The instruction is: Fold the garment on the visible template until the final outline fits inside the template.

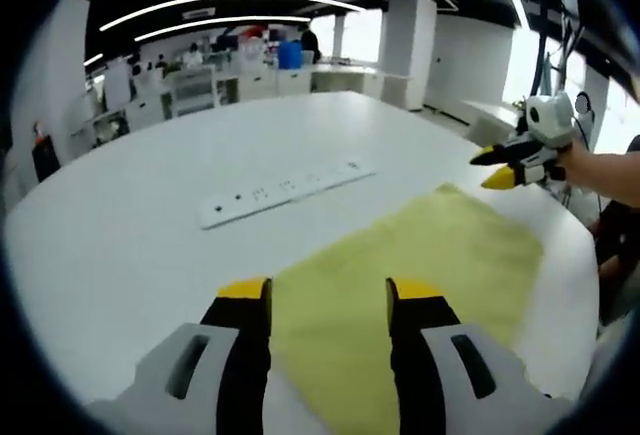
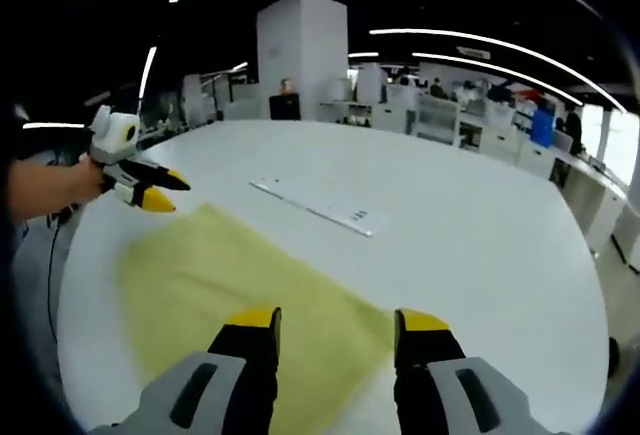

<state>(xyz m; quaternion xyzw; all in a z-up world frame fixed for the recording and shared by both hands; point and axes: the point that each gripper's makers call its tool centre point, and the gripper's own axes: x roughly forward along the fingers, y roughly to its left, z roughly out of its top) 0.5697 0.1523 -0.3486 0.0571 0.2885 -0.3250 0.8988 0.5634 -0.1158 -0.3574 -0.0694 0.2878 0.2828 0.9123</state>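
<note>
1. Large white oval table (image 1: 150, 245) (image 2: 480, 245): bears the garment and a power strip; broad bare surface lies around both, with the curved table edge close beside the garment on one side.
2. Flat yellow cloth garment (image 1: 400, 275) (image 2: 220, 285): spread on the table surface, not lifted, reaching from between each gripper's jaws toward the table edge. No template outline can be made out under it.
3. Long white power strip (image 1: 285, 193) (image 2: 315, 207): lies flat on the table, apart from the garment's far edge.
4. Left gripper (image 1: 328, 300) (image 2: 160, 191): grey body, black jaws with yellow tips. In the left gripper view its jaws stand apart, released, above the garment's near portion, nothing between them. The right gripper view shows it held by a hand, off the table, beyond the garment's far corner.
5. Right gripper (image 2: 335, 330) (image 1: 498, 168): jaws spread, released, over the garment. The left gripper view shows it from the side, near the garment's far corner.
</note>
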